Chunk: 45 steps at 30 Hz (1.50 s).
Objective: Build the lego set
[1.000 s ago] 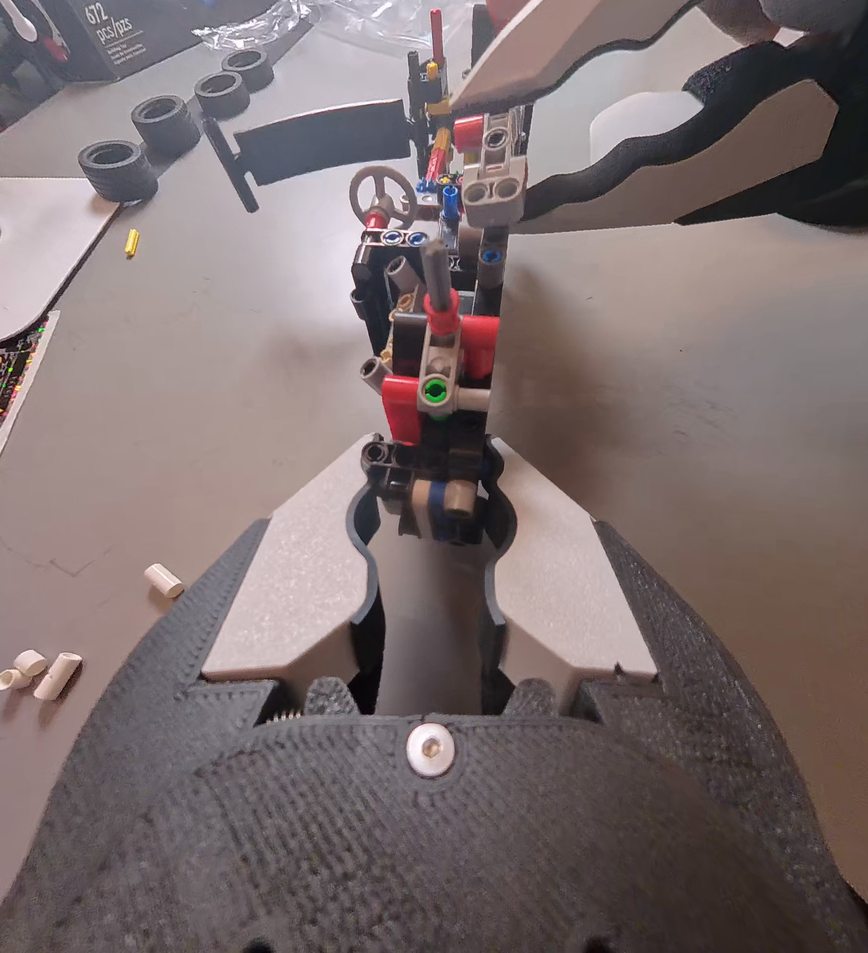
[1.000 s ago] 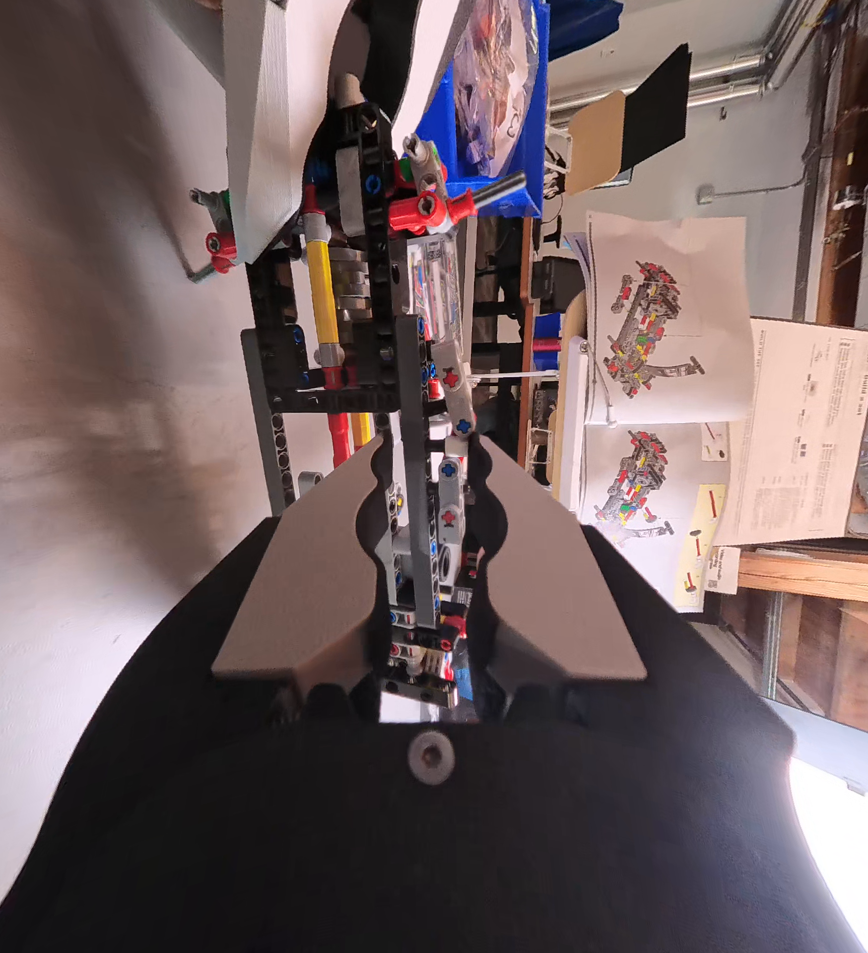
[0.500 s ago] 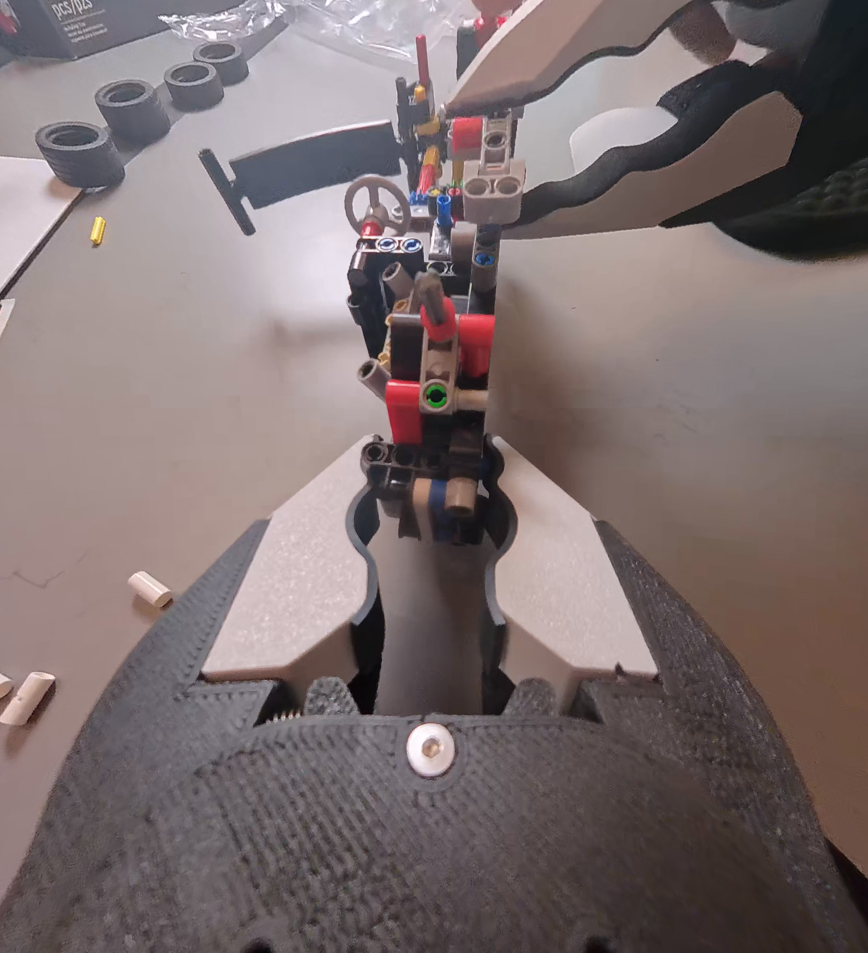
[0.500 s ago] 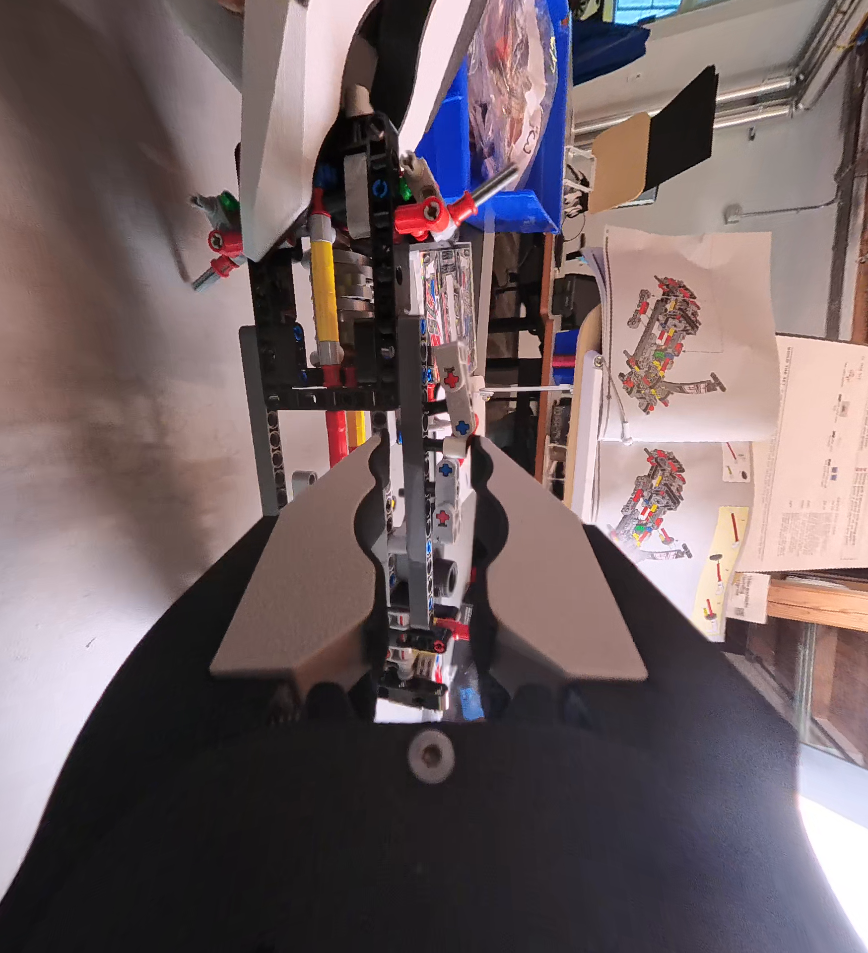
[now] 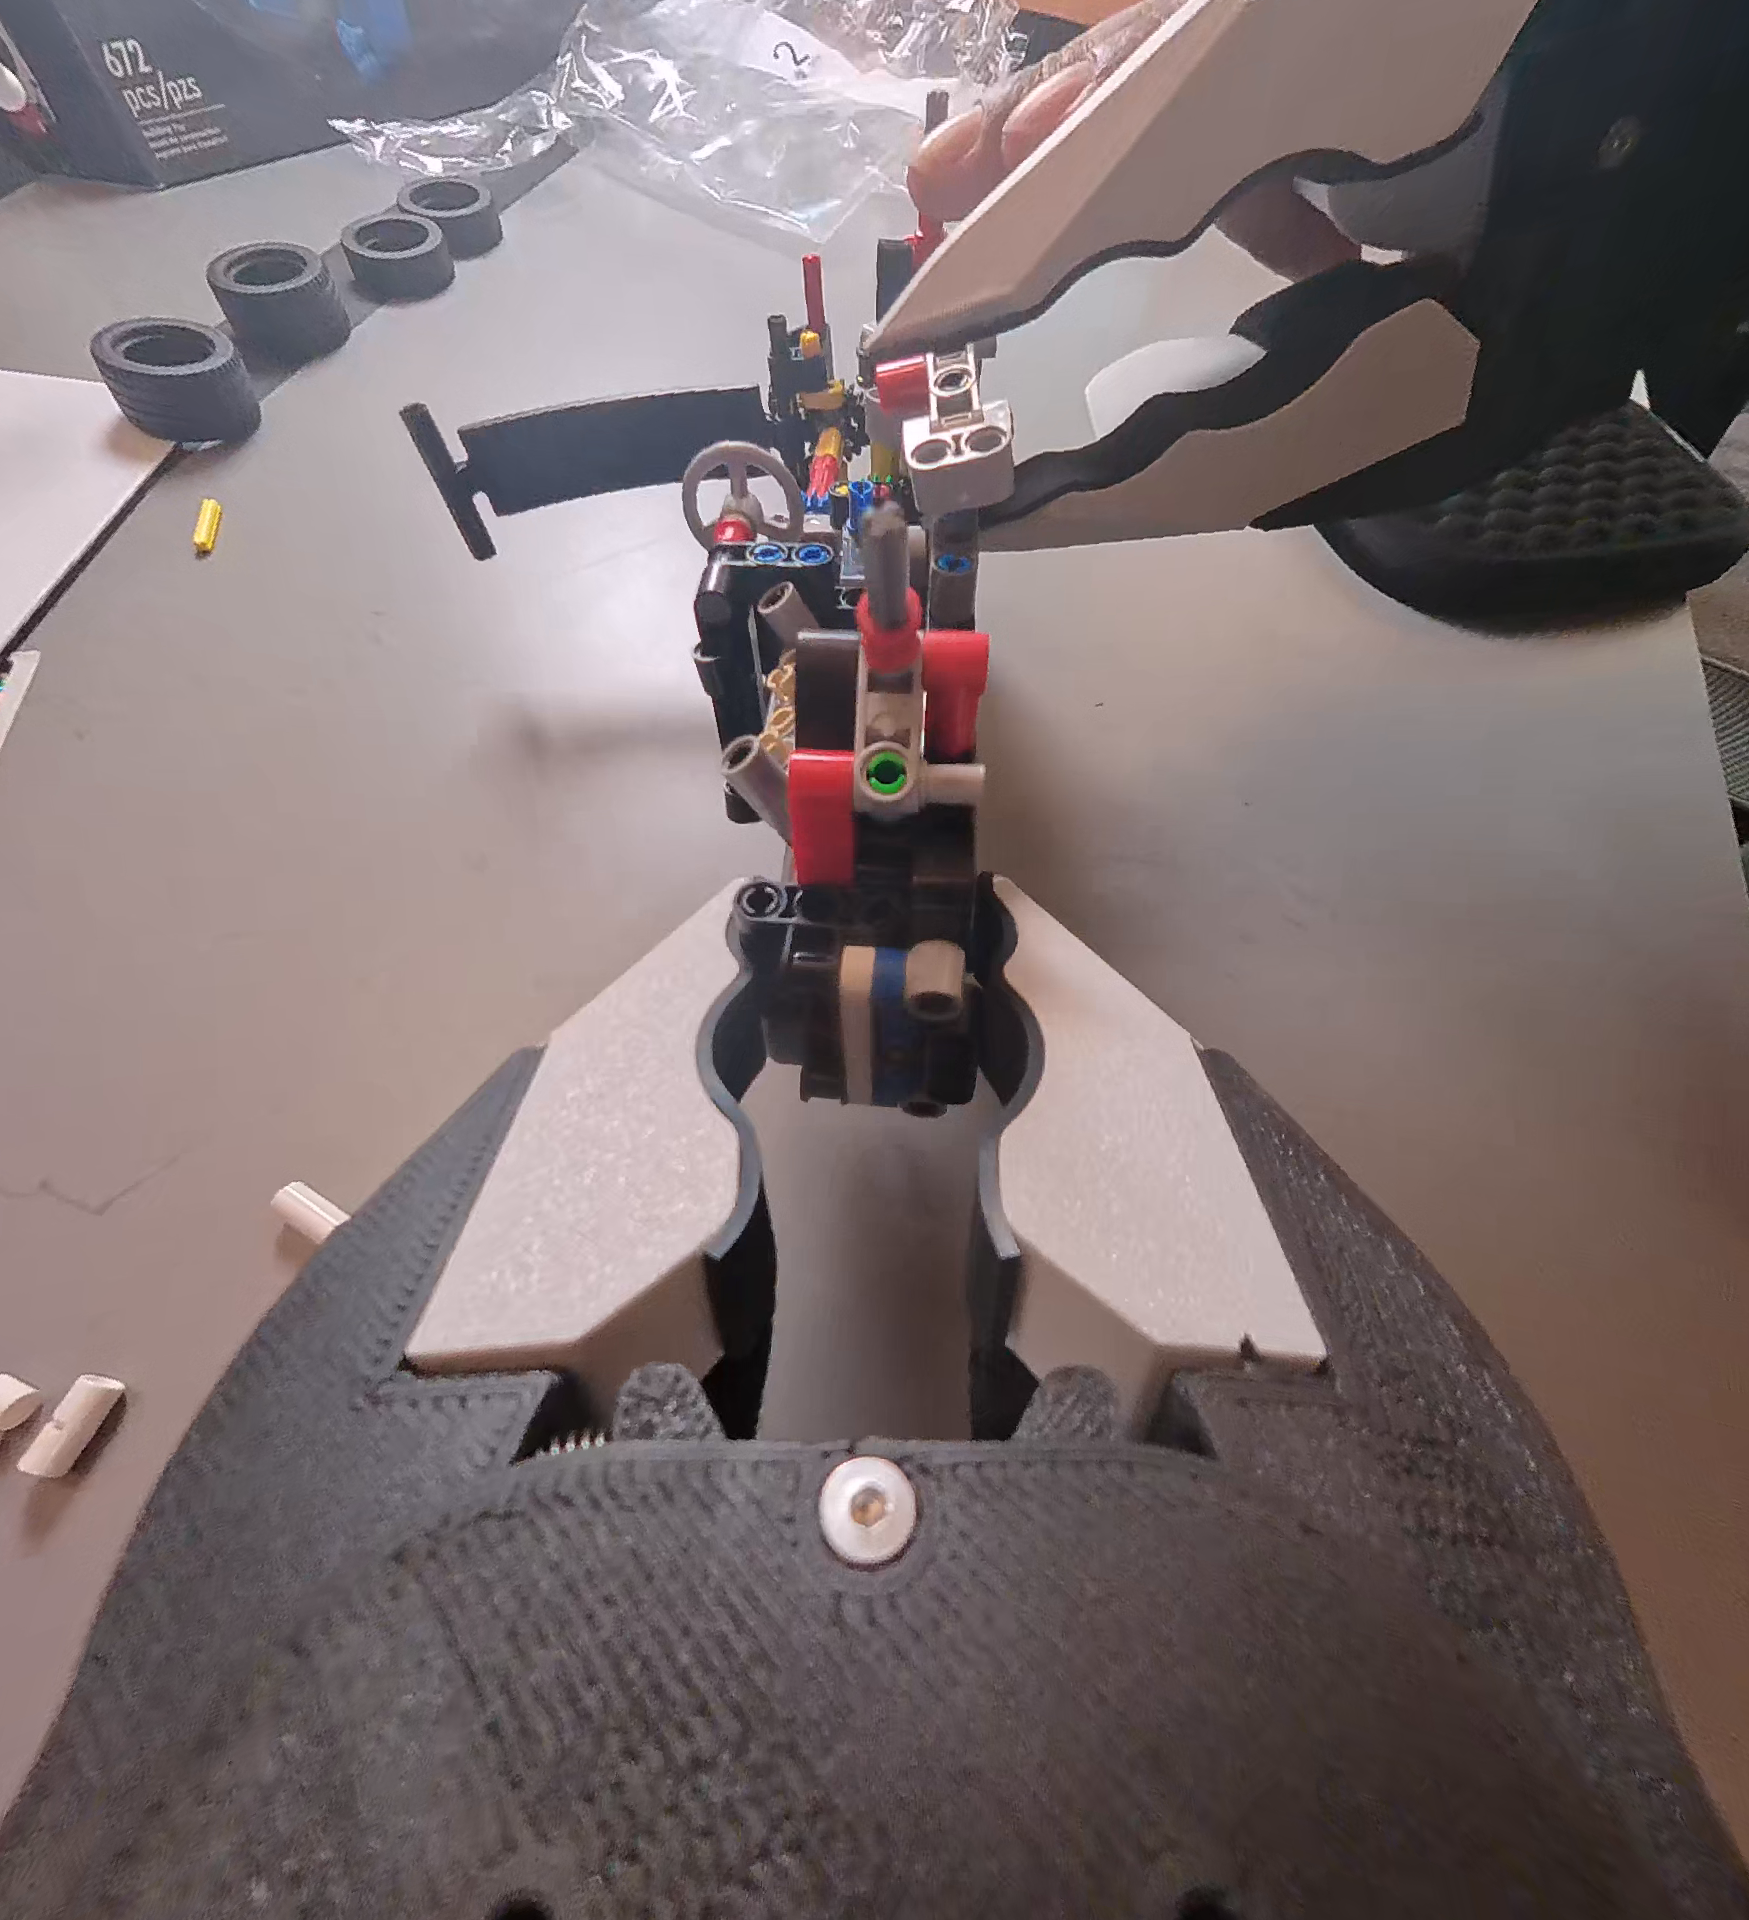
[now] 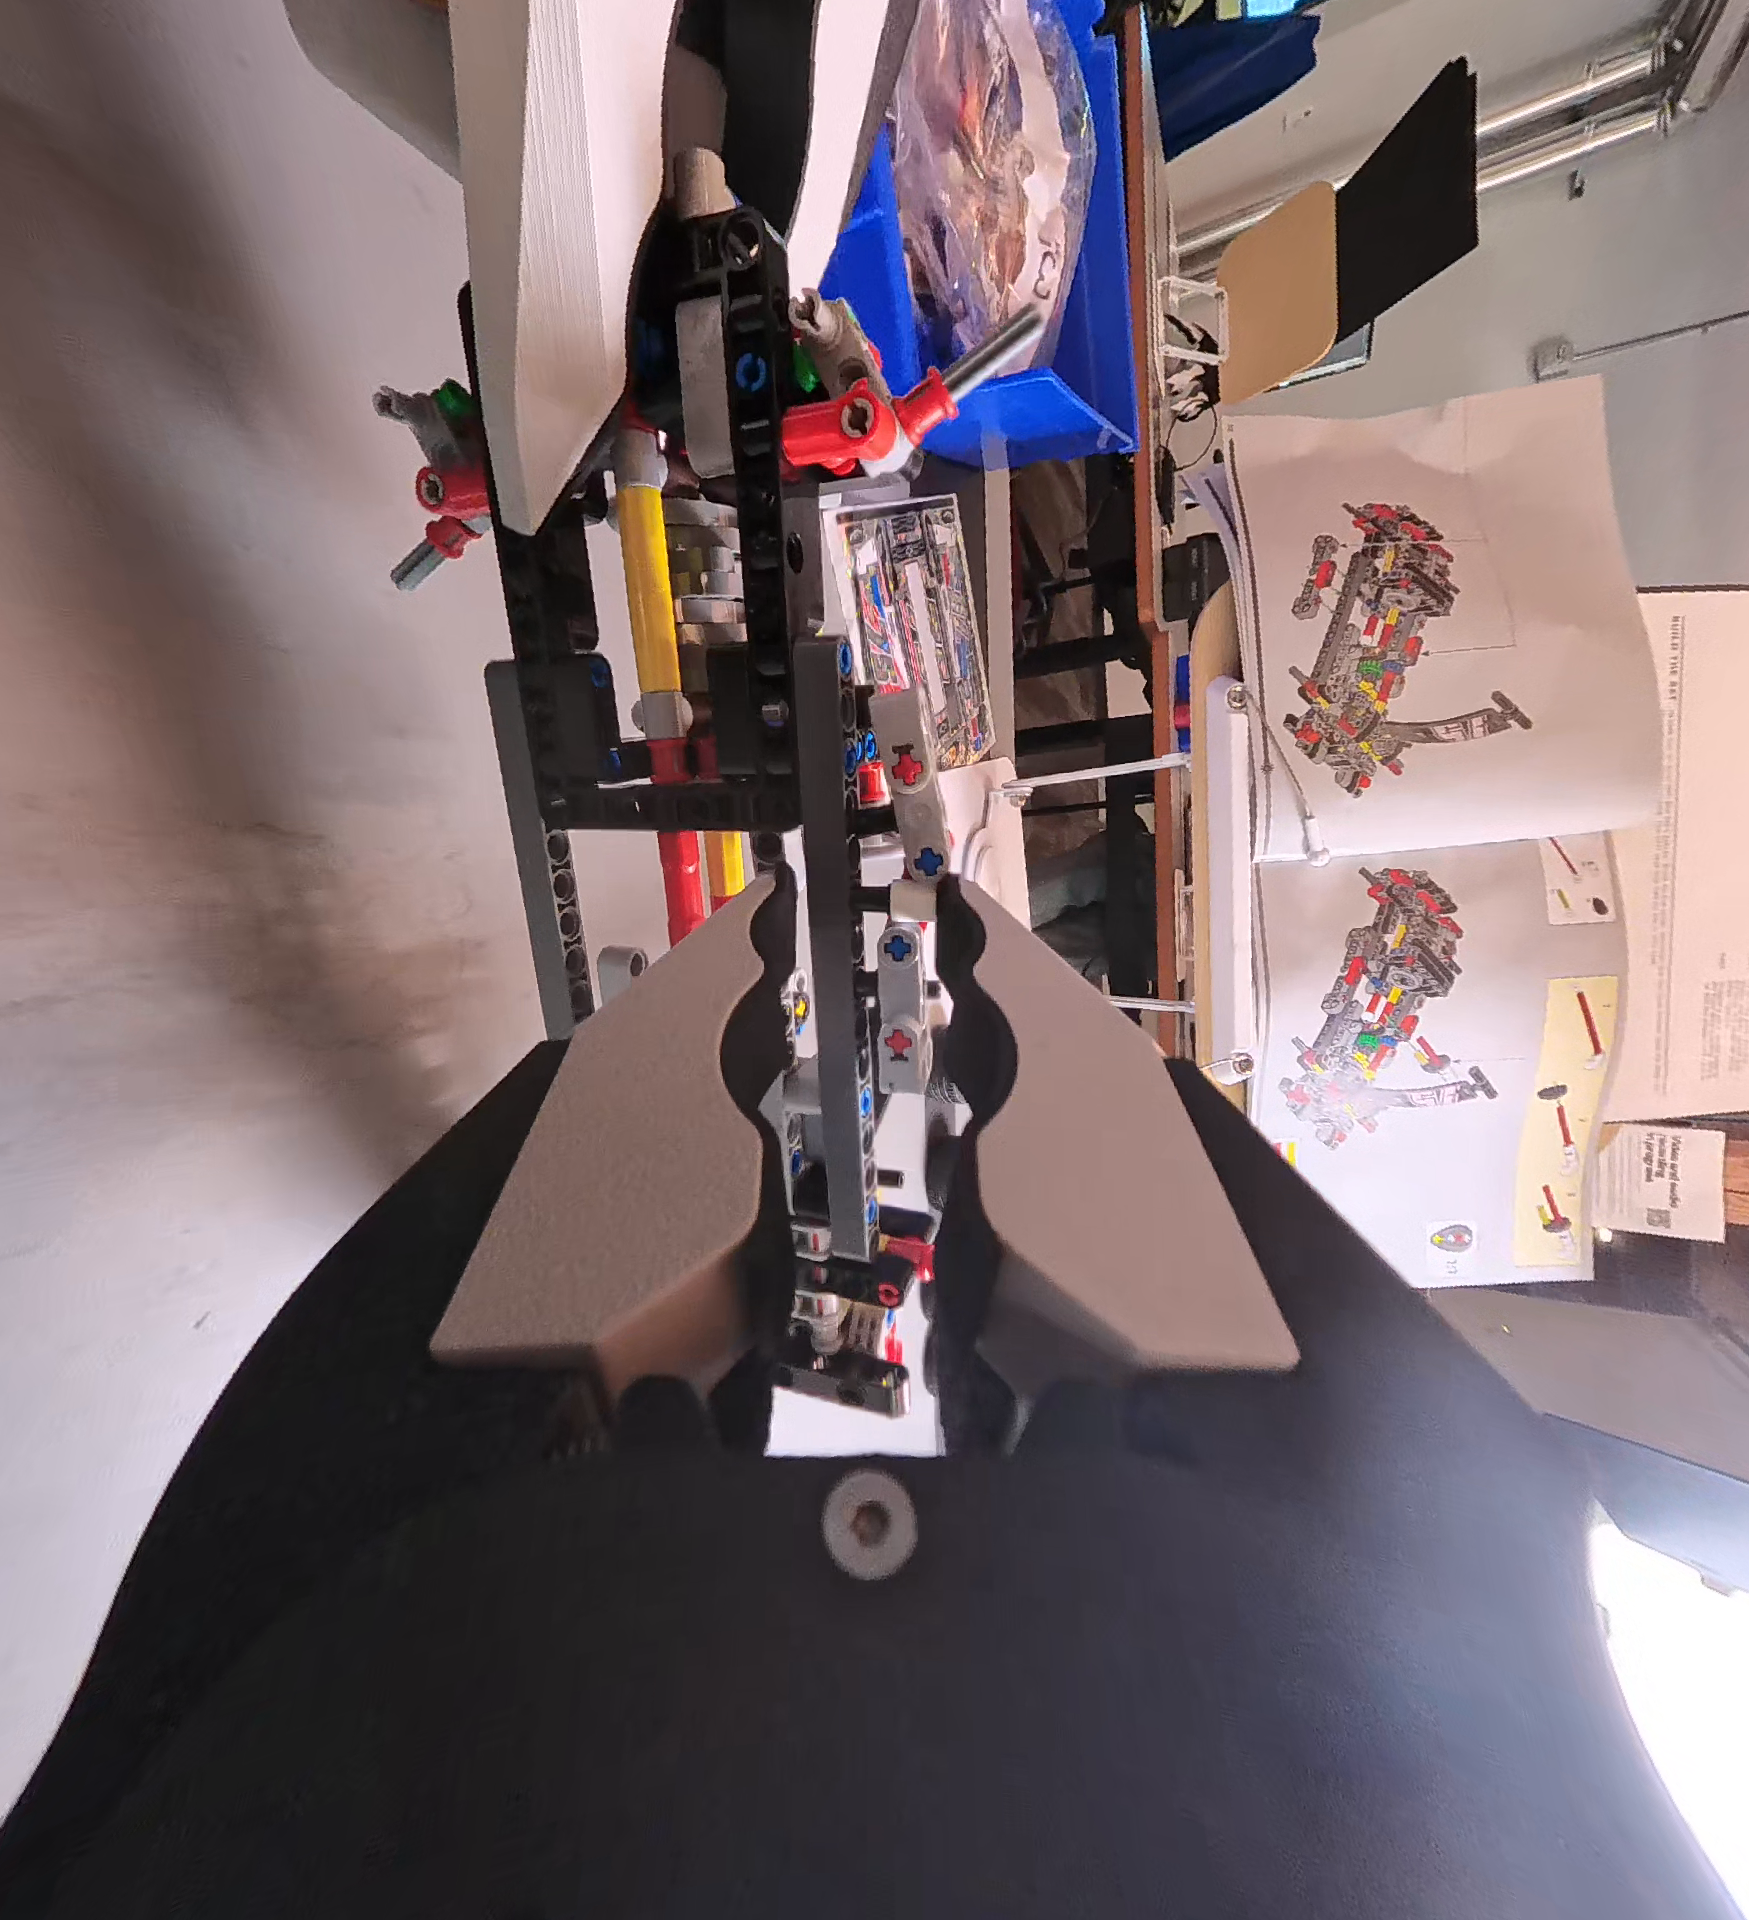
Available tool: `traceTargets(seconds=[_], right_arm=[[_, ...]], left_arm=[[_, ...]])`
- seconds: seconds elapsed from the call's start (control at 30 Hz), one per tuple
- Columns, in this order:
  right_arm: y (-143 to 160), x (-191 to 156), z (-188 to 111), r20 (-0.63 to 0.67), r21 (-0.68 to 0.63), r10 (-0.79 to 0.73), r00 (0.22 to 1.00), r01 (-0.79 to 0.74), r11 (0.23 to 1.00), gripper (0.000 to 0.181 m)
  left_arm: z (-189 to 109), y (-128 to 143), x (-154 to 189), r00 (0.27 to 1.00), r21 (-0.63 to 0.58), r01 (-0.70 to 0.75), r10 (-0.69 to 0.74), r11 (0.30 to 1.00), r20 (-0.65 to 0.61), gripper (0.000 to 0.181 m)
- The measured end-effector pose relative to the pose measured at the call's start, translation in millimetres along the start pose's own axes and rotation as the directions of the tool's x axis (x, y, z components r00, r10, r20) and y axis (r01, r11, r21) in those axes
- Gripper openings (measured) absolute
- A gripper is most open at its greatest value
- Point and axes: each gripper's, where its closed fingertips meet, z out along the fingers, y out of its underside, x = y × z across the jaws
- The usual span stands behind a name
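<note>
Both grippers clamp the lego chassis above the grey table.

At 10 o'clock four black tyres [image 5: 174, 379] sit; at centre the left gripper [image 5: 870, 997] pinches the lego chassis [image 5: 849, 727] at its near end; at 1 o'clock the right gripper [image 5: 927, 436] pinches its far end.

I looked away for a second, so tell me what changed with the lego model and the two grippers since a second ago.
Little changed. The lego chassis and both grippers shifted slightly together over the table; the grey axle on the red bush tipped sideways, then came back upright. Nothing was taken or released: the left gripper stays clamped on the near end, the right gripper on the far end. The four tyres stay put.
</note>
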Motion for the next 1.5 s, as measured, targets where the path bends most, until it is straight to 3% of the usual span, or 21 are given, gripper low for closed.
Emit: traceTargets(seconds=[0.3,0.43,1.17,1.5], right_arm=[[-1,0,2,0.017,0.011,-0.025,1.000,0.025,1.000,0.029],[0,1,0,0.010,0.007,-0.069,0.998,0.069,0.998,0.023],[5,5,9,-0.135,-0.120,-0.120,0.984,0.104,0.987,0.022],[4,6,4,-0.237,-0.089,-0.137,0.962,0.119,0.989,0.022]], left_arm=[[2,4,-5,0.998,-0.001,0.055,-0.055,0.998,-0.007,0.036],[2,4,-5,0.997,0.002,0.078,-0.078,0.997,-0.023,0.036],[-1,0,5,0.993,0.002,0.097,-0.097,0.995,-0.065,0.037],[-2,1,9,0.994,0.008,0.094,-0.094,0.996,-0.054,0.037]])
